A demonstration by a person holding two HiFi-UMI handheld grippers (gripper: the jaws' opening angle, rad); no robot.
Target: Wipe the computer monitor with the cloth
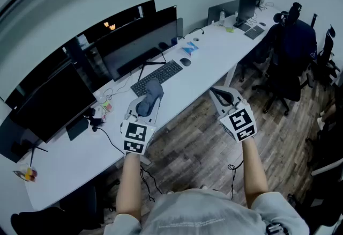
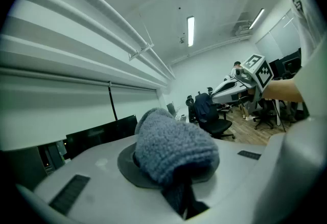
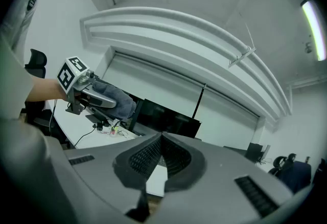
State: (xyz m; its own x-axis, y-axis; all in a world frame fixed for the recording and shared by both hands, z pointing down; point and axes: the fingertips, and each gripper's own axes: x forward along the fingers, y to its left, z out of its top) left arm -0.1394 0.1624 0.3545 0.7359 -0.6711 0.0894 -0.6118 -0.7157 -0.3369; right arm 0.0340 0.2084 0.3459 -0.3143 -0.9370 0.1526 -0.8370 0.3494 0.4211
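My left gripper [image 1: 151, 94] is shut on a grey fluffy cloth [image 1: 150, 95], which bulges out over its jaws in the left gripper view [image 2: 173, 151]. It hovers above the white desk's front edge, just short of the black keyboard [image 1: 156, 77]. A wide dark monitor [image 1: 142, 45] stands behind the keyboard, also seen in the right gripper view [image 3: 168, 120]. My right gripper [image 1: 218, 93] is held over the wooden floor off the desk edge, jaws shut with nothing between them [image 3: 161, 152].
A second monitor [image 1: 45, 102] stands at the left of the white desk [image 1: 69, 156]. A mouse [image 1: 185, 61], cables and small items lie on it. Black office chairs [image 1: 286, 62] stand at the right over the wooden floor [image 1: 198, 148].
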